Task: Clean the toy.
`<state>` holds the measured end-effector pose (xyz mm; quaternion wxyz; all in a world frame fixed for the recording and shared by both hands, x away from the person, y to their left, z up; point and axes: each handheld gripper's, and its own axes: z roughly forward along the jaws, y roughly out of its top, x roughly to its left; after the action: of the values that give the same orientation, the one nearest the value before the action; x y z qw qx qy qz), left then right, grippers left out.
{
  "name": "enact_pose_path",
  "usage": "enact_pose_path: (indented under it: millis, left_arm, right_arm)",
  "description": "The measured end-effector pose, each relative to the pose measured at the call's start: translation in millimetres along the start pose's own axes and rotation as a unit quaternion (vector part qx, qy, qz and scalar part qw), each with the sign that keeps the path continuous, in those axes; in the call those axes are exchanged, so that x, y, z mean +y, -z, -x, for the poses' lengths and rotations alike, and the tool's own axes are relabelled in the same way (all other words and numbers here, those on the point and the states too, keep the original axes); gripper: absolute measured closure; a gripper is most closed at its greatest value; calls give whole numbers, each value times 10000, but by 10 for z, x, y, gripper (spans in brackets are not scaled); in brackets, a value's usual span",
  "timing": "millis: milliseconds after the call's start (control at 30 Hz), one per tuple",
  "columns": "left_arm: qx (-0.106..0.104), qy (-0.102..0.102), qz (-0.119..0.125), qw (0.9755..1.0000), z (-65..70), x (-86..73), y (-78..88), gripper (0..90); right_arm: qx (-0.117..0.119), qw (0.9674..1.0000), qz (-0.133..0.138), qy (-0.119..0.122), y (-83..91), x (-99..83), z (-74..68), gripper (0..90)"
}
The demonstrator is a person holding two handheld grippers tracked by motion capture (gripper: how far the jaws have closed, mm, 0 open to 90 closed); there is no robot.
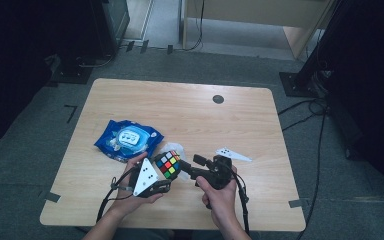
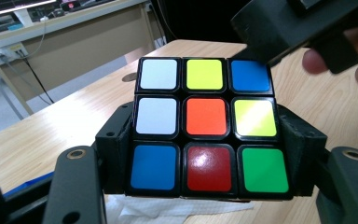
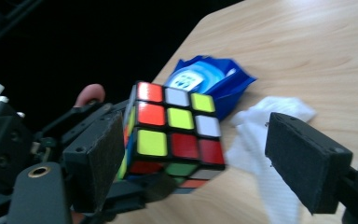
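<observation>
A scrambled Rubik's cube (image 1: 167, 165) is held above the table's front part. My left gripper (image 1: 161, 172) is shut on the cube (image 2: 207, 126), one black jaw pressed on each side, with a white, yellow, blue, orange, red and green face toward its camera. My right gripper (image 1: 189, 168) comes in from the right and stands open. In the right gripper view the cube (image 3: 175, 133) sits between its padded fingers (image 3: 307, 158), close to the left pad and apart from the right one. Part of the right gripper (image 2: 298, 23) hangs over the cube's upper right corner.
A blue wet-wipes pack (image 1: 128, 139) lies left of centre on the wooden table (image 1: 190, 115). A crumpled white tissue (image 3: 265, 140) lies under and beside the cube. A dark round hole (image 1: 218, 99) marks the far middle. Stands and cables surround the table.
</observation>
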<state>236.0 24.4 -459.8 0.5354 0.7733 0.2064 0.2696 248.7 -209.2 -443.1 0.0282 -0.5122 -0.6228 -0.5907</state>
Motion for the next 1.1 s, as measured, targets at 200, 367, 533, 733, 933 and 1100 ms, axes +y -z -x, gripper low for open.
enact_pose_path:
  millis: [200, 367, 533, 733, 933, 1100]
  left_arm:
    - [-1, -57, 63, 10000, 48, 15, -10, 340]
    - [-31, -137, 149, 9998, 96, 25, -4, 340]
    - [-112, -98, 196, 9997, 90, 10, 0, 339]
    - [-200, -29, 120, 9997, 70, -4, -25, 338]
    - [-106, 17, 3, 9999, 107, 9, -45, 199]
    - [15, 182, -76, 9998, 40, 8, 1, 168]
  right_arm:
    - [200, 9993, -170, -267, -114, -46, 8, 186]
    - [310, 9979, -310, -475, -201, -81, 11, 212]
    - [531, 9950, -358, -763, -221, -96, 32, 297]
    - [515, 9959, -320, -675, -175, -82, 41, 345]
    - [237, 9992, -187, -277, -105, -13, 23, 345]
    - [-274, 9995, 131, 101, 38, 118, 78, 344]
